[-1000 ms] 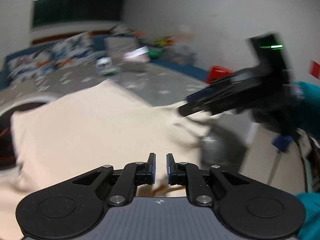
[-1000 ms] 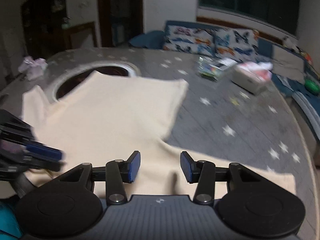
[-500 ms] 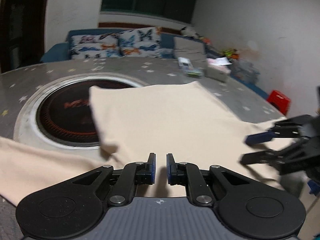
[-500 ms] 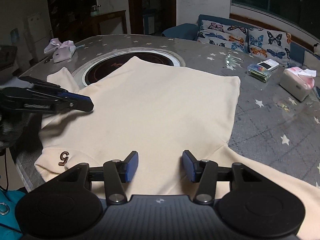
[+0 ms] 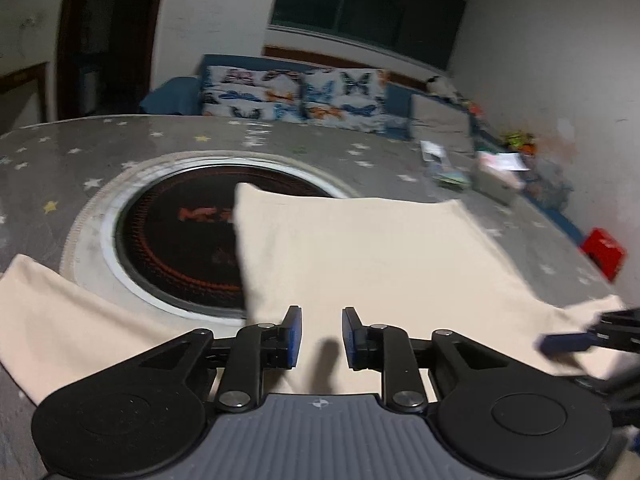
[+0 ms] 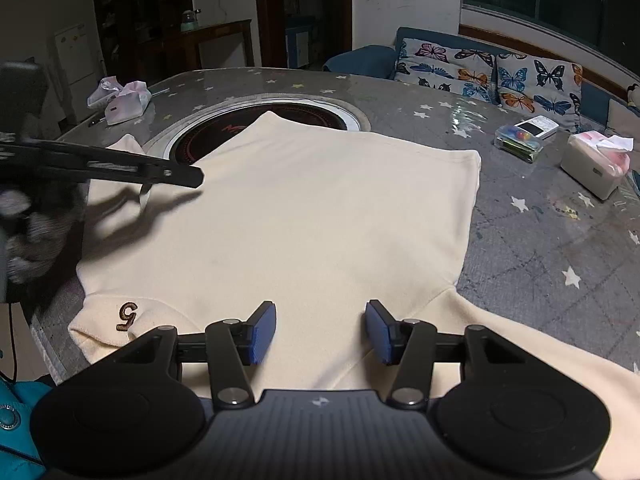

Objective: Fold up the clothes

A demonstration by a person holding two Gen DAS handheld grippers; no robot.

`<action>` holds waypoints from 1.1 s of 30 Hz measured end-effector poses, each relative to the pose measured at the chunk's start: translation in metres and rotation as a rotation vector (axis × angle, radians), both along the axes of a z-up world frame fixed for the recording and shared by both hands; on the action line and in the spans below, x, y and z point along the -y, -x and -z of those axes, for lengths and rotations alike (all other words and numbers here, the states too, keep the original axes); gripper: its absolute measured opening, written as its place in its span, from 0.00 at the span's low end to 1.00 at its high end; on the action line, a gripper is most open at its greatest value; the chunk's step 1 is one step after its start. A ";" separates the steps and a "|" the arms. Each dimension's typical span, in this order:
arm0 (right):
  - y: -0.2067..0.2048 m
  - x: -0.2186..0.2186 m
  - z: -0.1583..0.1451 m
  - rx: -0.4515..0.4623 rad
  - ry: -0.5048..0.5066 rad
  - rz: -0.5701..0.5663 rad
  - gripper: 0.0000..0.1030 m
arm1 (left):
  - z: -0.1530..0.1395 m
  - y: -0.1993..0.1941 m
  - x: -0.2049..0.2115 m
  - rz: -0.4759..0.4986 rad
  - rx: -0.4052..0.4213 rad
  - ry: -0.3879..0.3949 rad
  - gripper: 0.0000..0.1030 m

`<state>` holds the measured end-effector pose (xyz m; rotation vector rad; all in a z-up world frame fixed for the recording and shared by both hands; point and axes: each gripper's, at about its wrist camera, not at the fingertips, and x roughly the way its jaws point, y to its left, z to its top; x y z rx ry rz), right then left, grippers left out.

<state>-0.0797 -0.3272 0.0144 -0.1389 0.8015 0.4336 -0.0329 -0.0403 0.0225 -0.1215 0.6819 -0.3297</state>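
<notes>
A cream sweatshirt (image 6: 320, 220) lies spread flat on the grey star-patterned table (image 6: 540, 240), with a small brown embroidered figure (image 6: 127, 316) near its close left corner. One sleeve (image 5: 60, 320) trails to the left and the other sleeve (image 6: 520, 348) runs off to the right. My left gripper (image 5: 321, 338) hovers over the shirt's near edge, its jaws a little apart with nothing between them; it also shows as the left gripper (image 6: 192, 178) over the shirt's left side. My right gripper (image 6: 321, 330) is wide open just above the near hem, and appears blurred as the right gripper (image 5: 568, 344).
A round black cooktop (image 5: 180, 240) is set into the table, partly under the shirt. A tissue box (image 6: 592, 164), a clear plastic box (image 6: 520, 142) and a pink bag (image 6: 120, 98) sit on the table. A butterfly-cushioned sofa (image 6: 480, 68) stands behind it, and a red stool (image 5: 604, 252) at the right.
The left gripper's jaws have parted slightly from shut, and its view has swung left toward the cooktop. The right gripper has stayed open over the near hem.
</notes>
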 end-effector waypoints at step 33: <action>-0.004 -0.003 0.002 0.002 0.008 -0.007 0.54 | -0.006 0.007 -0.143 -0.682 0.039 -0.176 0.05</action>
